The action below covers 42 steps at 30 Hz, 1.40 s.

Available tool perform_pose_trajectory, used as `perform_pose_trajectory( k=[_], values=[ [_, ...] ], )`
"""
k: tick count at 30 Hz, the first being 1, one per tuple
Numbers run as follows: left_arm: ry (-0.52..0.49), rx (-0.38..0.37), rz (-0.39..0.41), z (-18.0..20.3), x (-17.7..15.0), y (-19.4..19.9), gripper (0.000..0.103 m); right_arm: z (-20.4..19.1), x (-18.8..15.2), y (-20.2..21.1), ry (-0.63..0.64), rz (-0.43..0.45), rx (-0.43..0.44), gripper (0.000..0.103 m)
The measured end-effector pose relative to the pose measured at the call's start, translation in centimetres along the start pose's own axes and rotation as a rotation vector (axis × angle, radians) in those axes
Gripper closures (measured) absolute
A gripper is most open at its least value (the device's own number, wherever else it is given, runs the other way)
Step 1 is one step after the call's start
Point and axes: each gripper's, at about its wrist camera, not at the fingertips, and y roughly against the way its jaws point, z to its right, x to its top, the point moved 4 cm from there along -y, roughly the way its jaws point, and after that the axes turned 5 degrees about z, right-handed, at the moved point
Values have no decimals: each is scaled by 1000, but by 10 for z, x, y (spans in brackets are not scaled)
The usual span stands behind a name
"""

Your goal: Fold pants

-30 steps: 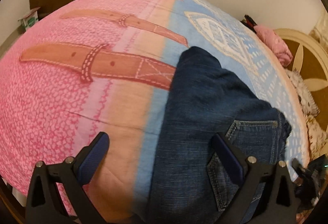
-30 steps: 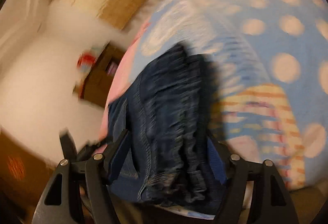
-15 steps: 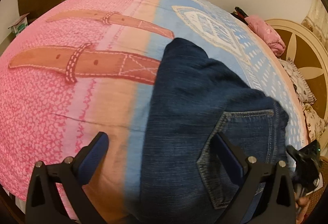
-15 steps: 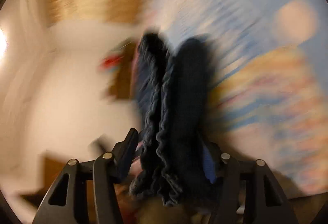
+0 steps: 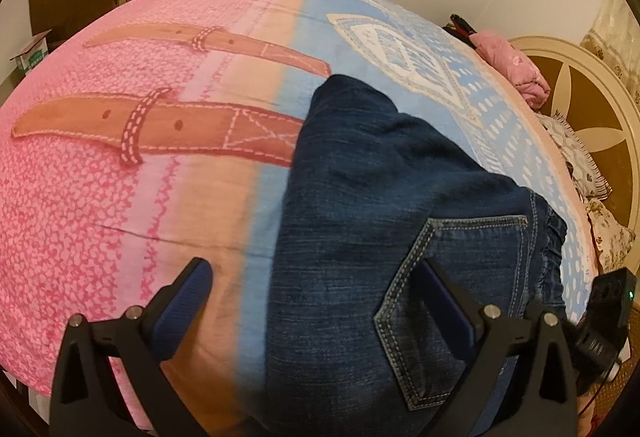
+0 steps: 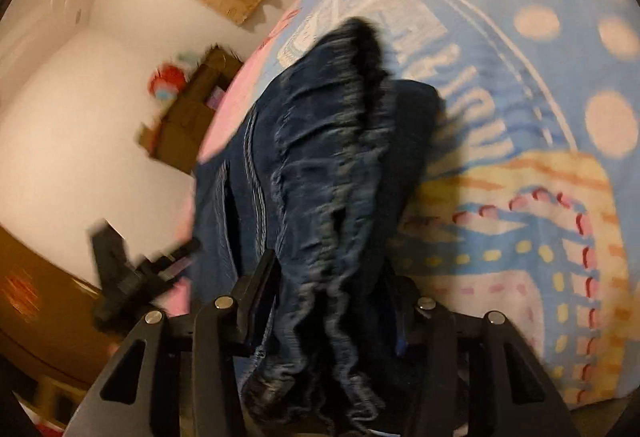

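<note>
The pants [image 5: 380, 229] are dark denim jeans lying partly folded on the bedspread [image 5: 120, 197], on its blue side, back pocket [image 5: 448, 301] facing up and the folded legs running away toward the far edge of the bed. The left gripper [image 5: 316, 301] hovers over the near part of them with its jaws spread wide and nothing between them; one finger is over the bare sheet, the other over the pocket.

The right gripper [image 6: 332, 301] is clenched on the gathered, ruffled waistband edge of the pants [image 6: 320, 177], several layers bunched between its fingers. The right wrist view is smeared by motion, so how deep the bite goes is hard to judge.

Denim like this should be heavy for cloth, limp but thick, and not slippery; stacked layers make a bulky wad that a narrow pinch may shed from the outside. Seams, the waistband and the pocket's stitched rim look the firmest places to grip. A hold at a corner of the waist for each gripper would probably keep the fold square, whereas a single mid-panel pinch would likely let the fabric sag and skew
</note>
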Motion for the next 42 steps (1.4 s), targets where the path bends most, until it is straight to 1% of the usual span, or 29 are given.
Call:
perform_pose_trajectory(
  k=[1,3,5,9,12,13,15,17,18,19,21,22,23,24,25,26,27,29,31,32,33,34,36,37,38,39,40,41,42],
  values=[
    [5,-8,5,-1,0,1,0,-6,-2,0,49,3,-29,62],
    [21,-56,20,-1,1,5,0,-15,-3,2,84,25,-13,69],
    [33,-90,45,-2,2,11,0,-16,-3,9,60,57,44,70],
    [72,-118,86,-9,7,18,0,-4,-3,15,50,62,58,70],
    [95,-84,37,-14,7,4,0,-1,-3,13,43,52,45,70],
    [83,-68,29,-13,6,0,0,1,-2,14,40,47,41,70],
    [36,-34,25,-6,5,-3,0,2,0,13,22,38,34,69],
    [-39,2,9,6,2,-8,1,5,-1,14,12,34,32,69],
    [-73,-39,3,14,0,-7,12,5,-1,14,10,33,31,68],
    [-105,-97,-4,23,-3,-6,19,6,-2,14,6,32,32,68],
    [-155,-84,6,31,-6,-3,20,8,-2,13,-8,31,32,68],
    [-144,-95,3,29,-6,-4,21,8,-1,12,-19,28,35,67],
    [-122,-109,4,26,-5,-3,27,9,0,11,-27,27,39,67],
    [-68,-141,7,17,-2,-1,37,9,0,11,-28,27,38,67],
    [-26,-162,8,10,0,0,44,10,-1,12,-27,28,36,67],
    [49,-195,8,-3,2,1,58,11,-1,13,-25,29,33,67],
    [90,-212,5,-9,1,1,66,11,-1,12,-26,29,32,67],
    [174,-256,-10,-21,1,-2,67,13,-2,11,-30,26,21,65],
    [154,-231,-10,-17,0,-5,66,14,-3,11,-37,23,20,64],
    [122,-205,-5,-12,-3,-3,62,14,-3,11,-42,23,23,64],
    [84,-182,-3,-6,-5,-3,50,15,-3,11,-47,22,26,64],
    [40,-172,-4,2,-5,-4,44,15,-3,11,-47,22,27,64],
    [-47,-174,-18,20,-5,-7,13,13,-2,12,-50,21,28,63],
    [-99,-157,-29,28,-7,-9,10,13,-3,12,-52,21,31,63],
    [-151,-121,-32,35,-9,-10,11,13,-3,12,-54,20,32,63],
    [-173,-109,-31,38,-9,-9,12,14,-3,12,-56,20,32,63],
    [-165,-127,-28,37,-8,-5,15,14,-3,13,-58,21,33,63],
    [-115,-164,-18,28,-6,0,28,14,-3,13,-59,22,33,63],
    [-59,-190,-12,18,-2,3,47,15,-3,13,-56,24,30,63]
  ],
)
